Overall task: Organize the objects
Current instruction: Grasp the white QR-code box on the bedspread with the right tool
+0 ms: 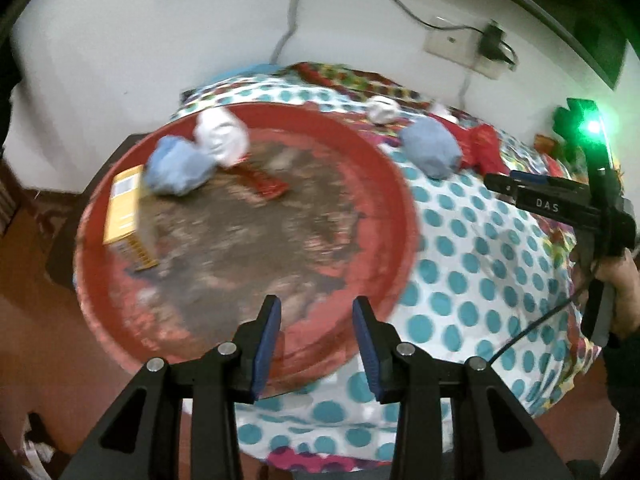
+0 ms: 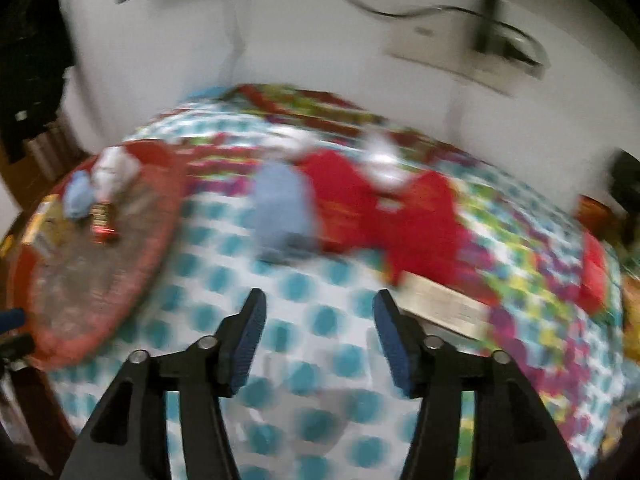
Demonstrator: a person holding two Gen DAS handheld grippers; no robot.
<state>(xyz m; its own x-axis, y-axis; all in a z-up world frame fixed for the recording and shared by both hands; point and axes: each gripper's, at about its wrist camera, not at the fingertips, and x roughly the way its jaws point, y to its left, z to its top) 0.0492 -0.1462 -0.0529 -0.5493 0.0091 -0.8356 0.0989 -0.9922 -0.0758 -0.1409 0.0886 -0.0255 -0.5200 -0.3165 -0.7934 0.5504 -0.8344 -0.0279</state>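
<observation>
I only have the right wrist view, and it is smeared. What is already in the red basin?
Observer: Four things lie in the red basin: a yellow box, a blue bundle, a white bundle and a red packet.
Operator: Are the left tongs carrying anything?
Observer: No. The left tongs are open and empty, above the basin's near rim.
Operator: Anything behind the blue lump ahead of me?
Observer: Yes. A crumpled white ball lies beyond that second blue bundle, on the dotted bedspread outside the basin.
</observation>
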